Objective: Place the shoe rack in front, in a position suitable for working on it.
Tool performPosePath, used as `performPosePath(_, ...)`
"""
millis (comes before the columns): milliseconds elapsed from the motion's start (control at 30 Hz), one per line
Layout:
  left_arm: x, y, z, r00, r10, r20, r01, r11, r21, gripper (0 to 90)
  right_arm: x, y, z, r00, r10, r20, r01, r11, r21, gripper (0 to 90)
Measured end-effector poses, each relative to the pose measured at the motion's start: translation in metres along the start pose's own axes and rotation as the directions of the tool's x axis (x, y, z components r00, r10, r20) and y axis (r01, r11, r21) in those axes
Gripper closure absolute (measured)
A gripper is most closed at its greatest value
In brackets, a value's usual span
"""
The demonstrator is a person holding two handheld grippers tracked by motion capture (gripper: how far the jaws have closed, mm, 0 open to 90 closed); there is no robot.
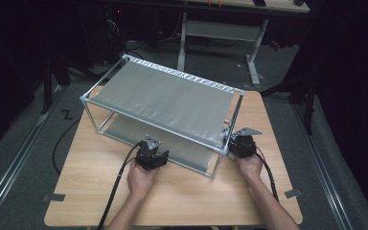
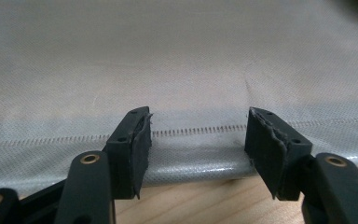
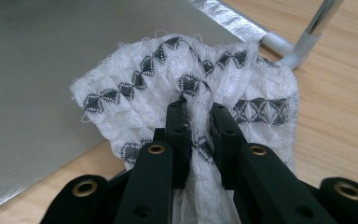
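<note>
A two-tier rack (image 1: 160, 96) of metal tubes with grey fabric shelves stands on the wooden table. My left gripper (image 1: 152, 155) is at the rack's front edge; in the left gripper view it (image 2: 198, 140) stands open, its jaws on either side of the lower shelf's stitched hem (image 2: 191, 161). My right gripper (image 1: 241, 143) is at the rack's front right corner. In the right gripper view it (image 3: 198, 121) is shut on a white cloth with dark diamond patterns (image 3: 191, 79), bunched between the jaws over the lower shelf's corner (image 3: 228, 16).
The rack's front right leg (image 3: 314, 30) stands just beyond the cloth. Bare wooden table (image 1: 187, 201) lies in front of both hands. A desk frame (image 1: 220, 31) stands on the floor behind the table. Cables (image 1: 117, 187) trail from both grippers.
</note>
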State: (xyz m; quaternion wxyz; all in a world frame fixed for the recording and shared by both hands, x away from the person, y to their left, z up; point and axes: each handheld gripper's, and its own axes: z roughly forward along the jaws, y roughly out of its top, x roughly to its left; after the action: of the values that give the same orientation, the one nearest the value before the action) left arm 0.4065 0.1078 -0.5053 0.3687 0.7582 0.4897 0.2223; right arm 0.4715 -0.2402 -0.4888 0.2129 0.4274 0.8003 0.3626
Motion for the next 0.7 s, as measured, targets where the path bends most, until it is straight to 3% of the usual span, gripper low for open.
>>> performPosePath(467,0.000,0.000,0.000,1.0000,-0.001,0.002,0.001,1.0000,0.000,41.4,-0.022,0.017,0.018,0.9956,0.070,0.062,-0.072,0.997,0.019,80.4)
performPosePath(700,0.000,0.000,0.000,1.0000,0.002,0.001,-0.002,1.0000,0.000,41.4,-0.030,0.020,0.022,0.9918,0.109,0.066,-0.111,0.994,0.020,80.5)
